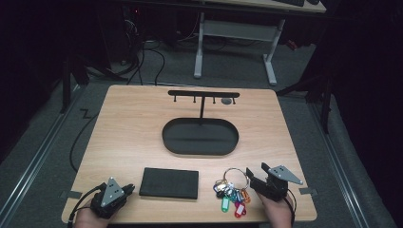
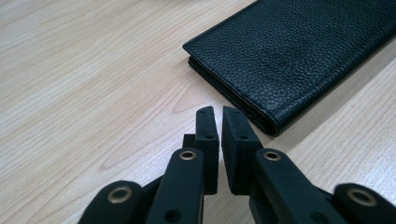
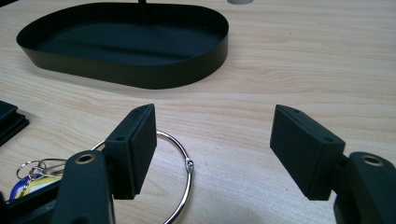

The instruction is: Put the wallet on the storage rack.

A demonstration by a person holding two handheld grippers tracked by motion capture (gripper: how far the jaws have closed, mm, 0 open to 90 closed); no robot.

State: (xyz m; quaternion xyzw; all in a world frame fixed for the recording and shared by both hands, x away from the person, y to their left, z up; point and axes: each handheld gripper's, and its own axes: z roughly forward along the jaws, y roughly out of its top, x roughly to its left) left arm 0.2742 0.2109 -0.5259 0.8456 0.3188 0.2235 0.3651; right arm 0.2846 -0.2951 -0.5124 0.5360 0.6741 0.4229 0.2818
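The left gripper [image 2: 218,112] sat pressed together, empty, just off the near-left corner of the black wallet [image 1: 169,183], with bare table beyond. Right of the wallet, the right gripper [image 3: 212,140] stood spread by the key ring [image 3: 180,175], not pinching it.

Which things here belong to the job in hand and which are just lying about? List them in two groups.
In the job:
key ring with coloured tags, at the open right gripper;
black wallet, beside the shut left gripper.

Lying about:
oval tray with hook stand;
small grey object.
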